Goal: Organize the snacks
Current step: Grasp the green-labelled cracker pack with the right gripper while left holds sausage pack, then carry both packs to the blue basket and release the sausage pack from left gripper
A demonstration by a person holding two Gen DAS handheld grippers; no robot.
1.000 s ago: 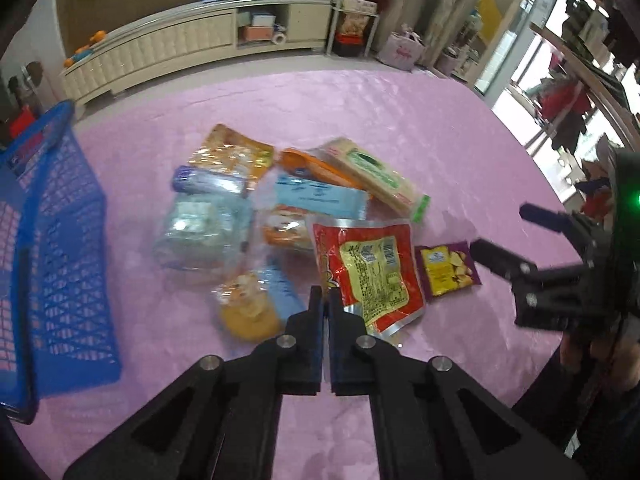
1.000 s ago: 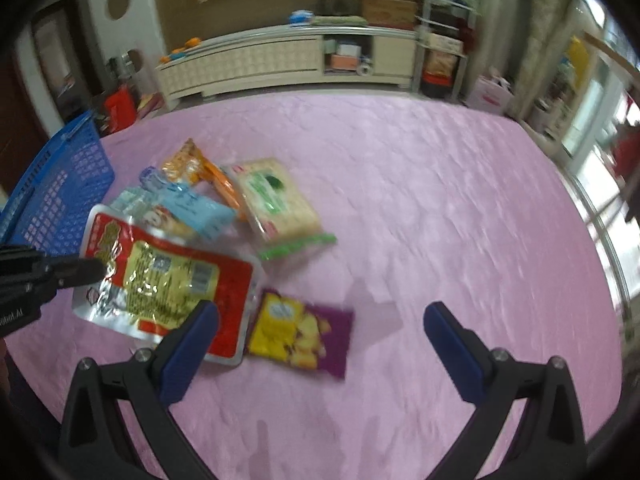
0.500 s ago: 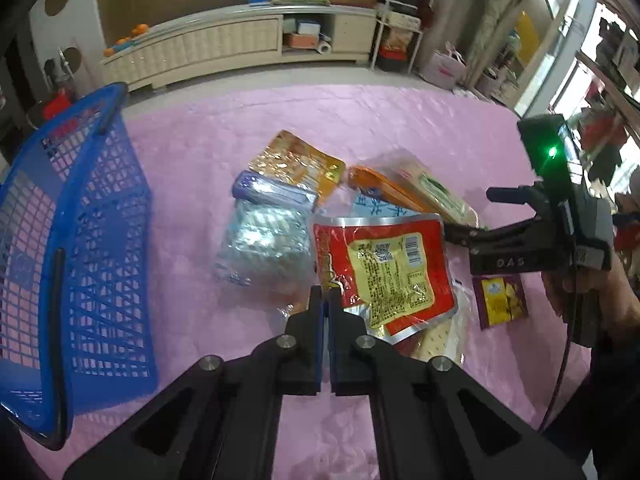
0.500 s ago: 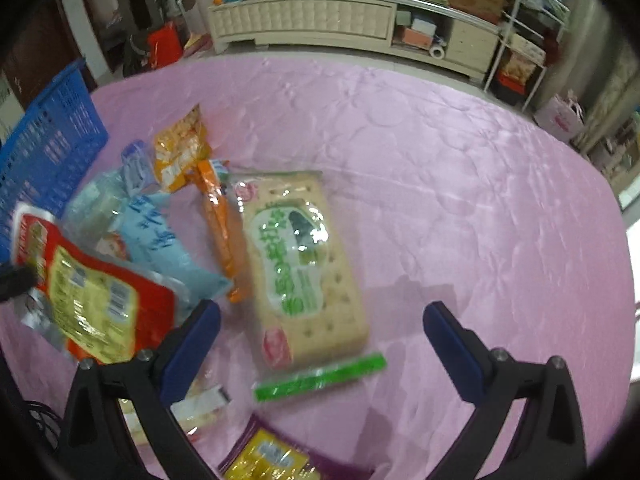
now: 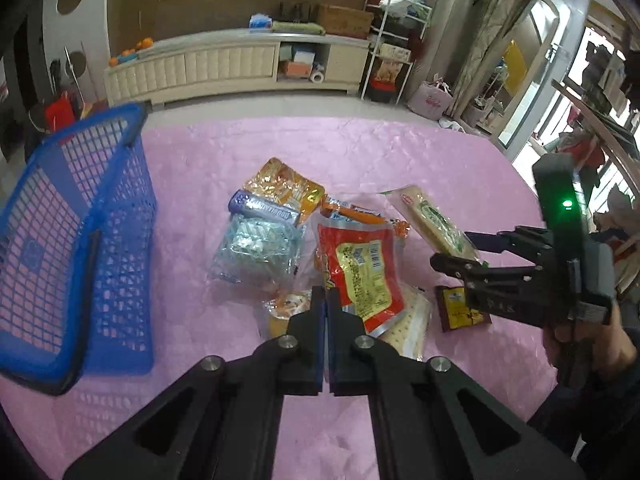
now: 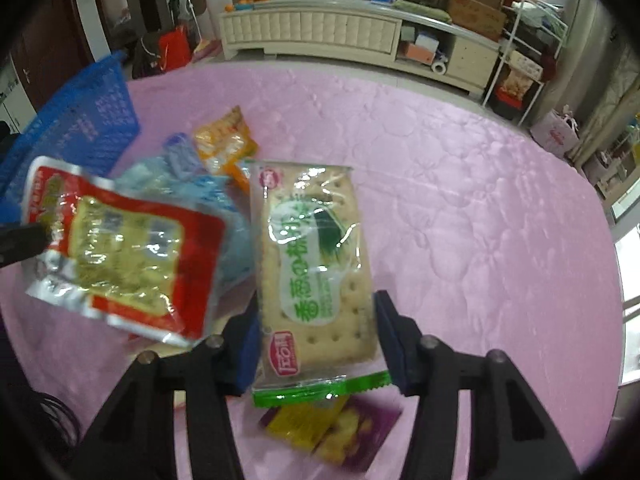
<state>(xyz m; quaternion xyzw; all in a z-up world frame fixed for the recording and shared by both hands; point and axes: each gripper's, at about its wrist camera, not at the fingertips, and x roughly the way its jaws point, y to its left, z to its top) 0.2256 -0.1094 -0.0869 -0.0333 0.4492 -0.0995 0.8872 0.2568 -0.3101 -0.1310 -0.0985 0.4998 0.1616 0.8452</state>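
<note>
My left gripper (image 5: 326, 300) is shut on the edge of a red and yellow snack pouch (image 5: 360, 268) and holds it above the pile; the pouch also shows in the right wrist view (image 6: 120, 256). My right gripper (image 6: 316, 332) is shut on a green-and-white cracker pack (image 6: 316, 264), lifted off the cloth; the pack also shows in the left wrist view (image 5: 432, 220). A blue mesh basket (image 5: 76, 240) stands at the left. More snacks lie in a pile: an orange packet (image 5: 280, 188), a blue bar (image 5: 264, 210), a clear bag of blue candies (image 5: 256, 248).
A small purple and yellow packet (image 6: 340, 432) lies on the pink tablecloth (image 6: 480, 220) under the right gripper. A white cracker pack (image 5: 408, 328) lies under the red pouch. A low white cabinet (image 5: 224, 68) stands beyond the table.
The right gripper has closed on the cracker pack and raised it. The left gripper has lifted the red pouch higher, and the basket now sits closer in view.
</note>
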